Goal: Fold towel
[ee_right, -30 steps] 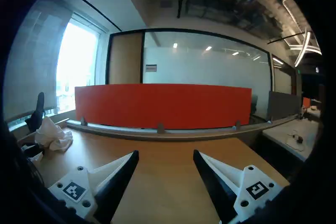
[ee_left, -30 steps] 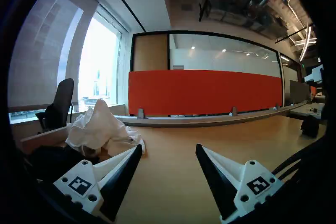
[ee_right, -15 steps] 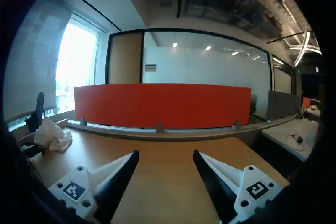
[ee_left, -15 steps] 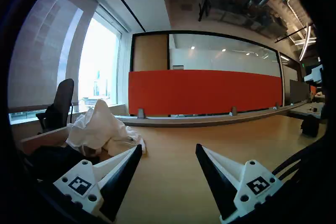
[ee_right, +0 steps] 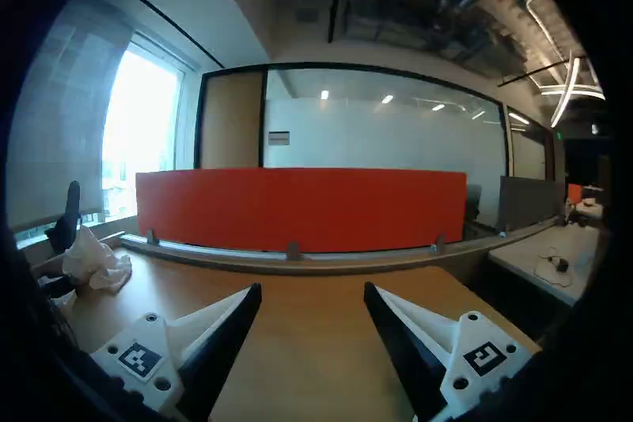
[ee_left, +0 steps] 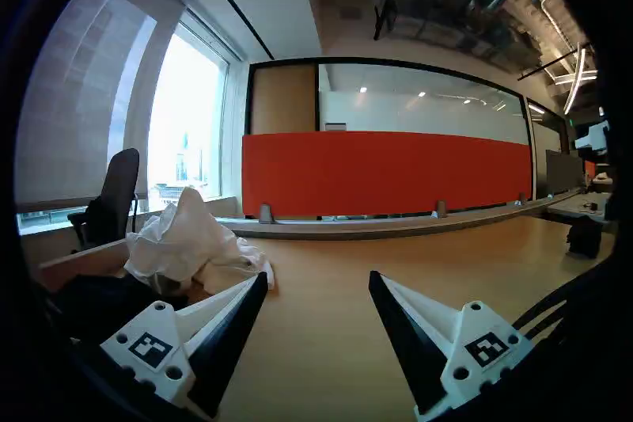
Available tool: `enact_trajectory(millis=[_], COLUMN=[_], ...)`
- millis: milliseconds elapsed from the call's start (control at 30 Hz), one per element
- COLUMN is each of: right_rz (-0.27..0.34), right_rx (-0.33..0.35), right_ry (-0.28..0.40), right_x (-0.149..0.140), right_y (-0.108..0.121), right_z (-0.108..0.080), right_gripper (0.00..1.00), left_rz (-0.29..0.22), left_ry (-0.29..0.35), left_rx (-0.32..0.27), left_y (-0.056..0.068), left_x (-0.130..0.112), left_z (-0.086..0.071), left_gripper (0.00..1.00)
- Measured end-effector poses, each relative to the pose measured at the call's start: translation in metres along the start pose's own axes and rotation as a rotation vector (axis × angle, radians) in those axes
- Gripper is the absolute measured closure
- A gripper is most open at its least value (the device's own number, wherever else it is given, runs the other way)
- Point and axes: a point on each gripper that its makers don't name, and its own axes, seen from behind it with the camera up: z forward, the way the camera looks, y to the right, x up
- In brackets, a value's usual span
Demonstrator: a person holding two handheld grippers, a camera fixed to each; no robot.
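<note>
A crumpled white towel [ee_left: 190, 244] lies in a heap on the wooden table [ee_left: 332, 295], left of centre in the left gripper view, just beyond the left finger. My left gripper [ee_left: 316, 283] hangs low over the table, open, with nothing between its fingers. In the right gripper view the same towel [ee_right: 93, 261] is small and far off at the left edge. My right gripper [ee_right: 312, 295] is open too, empty, pointing across the bare tabletop [ee_right: 316, 319].
An orange divider panel [ee_left: 386, 172] runs along the table's far edge. A dark pile [ee_left: 103, 299] sits by the towel, a black office chair [ee_left: 111, 196] stands by the window. A small dark object [ee_left: 584, 236] rests at the right. A neighbouring desk [ee_right: 546, 252] lies right.
The right gripper view has shifted a little: the divider and towel now sit lower in the picture, as if the gripper tilted up slightly. The left gripper has not moved.
</note>
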Motion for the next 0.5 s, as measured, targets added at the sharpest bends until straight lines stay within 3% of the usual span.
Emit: enact_trajectory(millis=[267,500], right_rz=[-0.027,0.005], right_rx=[-0.034,-0.043], right_ry=[0.03,0.038], right_x=[-0.005,-0.015], right_y=[0.021,0.028], right_z=[-0.003,-0.001], right_gripper=[0.0,0.0], left_rz=[0.001,0.0], left_ry=[0.0,0.0], left_rx=[0.0,0.0], left_y=[0.0,0.0], left_x=[0.0,0.0], left_z=[0.0,0.0], left_gripper=[0.05,0.05])
